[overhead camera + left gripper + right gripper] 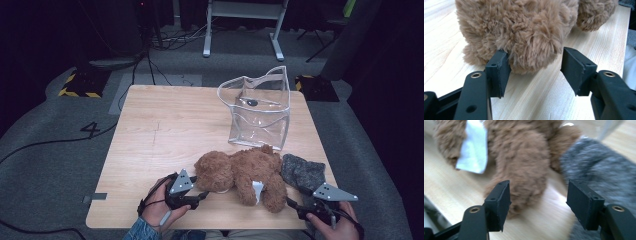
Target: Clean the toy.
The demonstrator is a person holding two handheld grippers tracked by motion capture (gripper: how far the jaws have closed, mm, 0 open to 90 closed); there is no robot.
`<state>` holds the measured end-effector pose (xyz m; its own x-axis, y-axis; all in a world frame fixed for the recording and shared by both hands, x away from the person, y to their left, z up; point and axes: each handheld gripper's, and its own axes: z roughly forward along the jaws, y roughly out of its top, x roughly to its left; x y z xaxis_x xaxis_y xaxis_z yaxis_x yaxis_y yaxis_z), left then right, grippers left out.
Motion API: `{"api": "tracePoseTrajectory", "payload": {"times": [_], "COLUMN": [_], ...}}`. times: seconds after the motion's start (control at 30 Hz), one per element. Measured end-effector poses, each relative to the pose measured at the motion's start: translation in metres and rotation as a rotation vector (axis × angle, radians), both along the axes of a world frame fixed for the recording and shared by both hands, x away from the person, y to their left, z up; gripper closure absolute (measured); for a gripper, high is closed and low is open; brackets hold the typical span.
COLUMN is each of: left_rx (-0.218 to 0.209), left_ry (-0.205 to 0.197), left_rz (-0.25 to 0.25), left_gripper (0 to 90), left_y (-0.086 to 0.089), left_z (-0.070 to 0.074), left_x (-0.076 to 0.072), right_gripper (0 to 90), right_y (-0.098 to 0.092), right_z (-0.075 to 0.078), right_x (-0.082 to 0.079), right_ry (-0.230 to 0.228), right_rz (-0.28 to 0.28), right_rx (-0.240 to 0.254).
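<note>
One brown teddy bear [240, 172] lies flat along the near edge of the wooden table [160, 135], its head toward the person's left and its legs toward the right. One white tag [257, 189] sticks out from its underside. One grey fuzzy cloth [302, 172] sits right against the bear's hind end, touching it. One clear plastic bag [257, 107] stands upright just behind the bear, mouth open, with a small dark spot showing inside; what it is, I cannot tell.

Two grippers are in play, one per hand. The left gripper [200, 195] sits at the bear's head. In the left gripper view its two black jaws stand apart, with a lump of fur [534, 42] bulging down between them; the left pad brushes the fur, while the right pad stands clear of it, so nothing is clamped. The right gripper [295, 206] is down at the near right corner, by the bear's leg. In the right gripper view its jaws are spread wide too, with the end of a brown leg [524, 177] just inside the left pad and the grey cloth [604, 175] behind the right one. That picture is blurred, and neither pad presses on anything.

Beyond the table there is grey floor, one white frame [245, 25] and loose cables [175, 40].
</note>
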<state>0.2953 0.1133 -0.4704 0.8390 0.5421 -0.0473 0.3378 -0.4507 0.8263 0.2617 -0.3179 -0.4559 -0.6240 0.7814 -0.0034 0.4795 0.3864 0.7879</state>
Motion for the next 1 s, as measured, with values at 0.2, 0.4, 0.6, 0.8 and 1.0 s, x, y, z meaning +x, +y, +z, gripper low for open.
{"api": "tracePoseTrajectory", "payload": {"times": [0.2,0.4,0.6,0.8,1.0], "left_rx": [0.014,0.039,0.058,0.047,0.004], "left_ry": [-0.018,-0.029,-0.024,-0.032,-0.036], "left_rz": [0.013,0.019,0.021,0.02,0.01], "left_gripper": [52.1,66.5,79.5,84.7,86.1], "left_y": [0.0,-0.002,-0.001,0.0,0.003], "left_z": [0.001,0.002,0.003,0.009,0.022], "left_x": [0.0,0.002,0.001,-0.003,-0.009], "right_gripper": [31.9,29.1,53.4,66.3,66.6], "right_y": [0.019,0.034,0.035,0.033,0.026], "right_z": [-0.014,-0.032,-0.027,-0.015,0.011], "right_x": [0.004,0.014,0.019,0.017,0.008], "right_ry": [0.044,0.052,0.057,0.05,0.024], "right_rz": [0.069,0.104,0.114,0.118,0.116], "right_rx": [0.0,-0.047,-0.074,-0.095,-0.044]}}
